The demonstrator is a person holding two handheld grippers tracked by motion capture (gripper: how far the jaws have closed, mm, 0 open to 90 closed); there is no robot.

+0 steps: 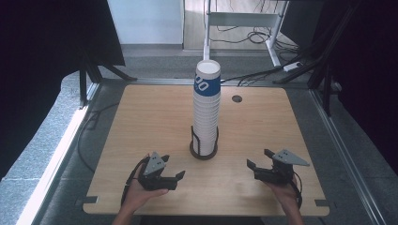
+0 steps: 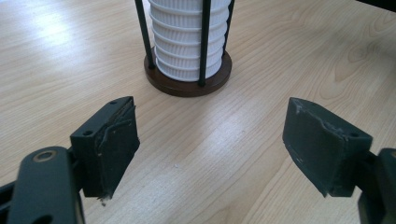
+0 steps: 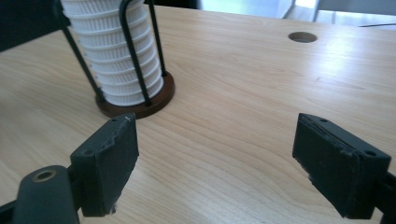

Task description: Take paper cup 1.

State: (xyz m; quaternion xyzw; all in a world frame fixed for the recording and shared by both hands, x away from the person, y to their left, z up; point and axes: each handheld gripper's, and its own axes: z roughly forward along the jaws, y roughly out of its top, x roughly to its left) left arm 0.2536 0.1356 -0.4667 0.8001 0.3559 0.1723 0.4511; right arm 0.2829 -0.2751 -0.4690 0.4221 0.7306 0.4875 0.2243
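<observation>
Work is not yet beginning: left gripper (image 1: 168,174) and right gripper (image 1: 261,164) are resting wide and empty, cup stack (image 1: 206,110) standing untouched ahead between them.

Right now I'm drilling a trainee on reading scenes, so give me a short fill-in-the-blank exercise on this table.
1. The stack of paper cups stands in a wire holder on a round ____ base.
2. The top cup bears a ____ band.
3. The jaws of both the left gripper and right gripper stand ____.
4. Between each gripper's jaws there is ____.

Missing words: brown; blue; open; nothing
</observation>
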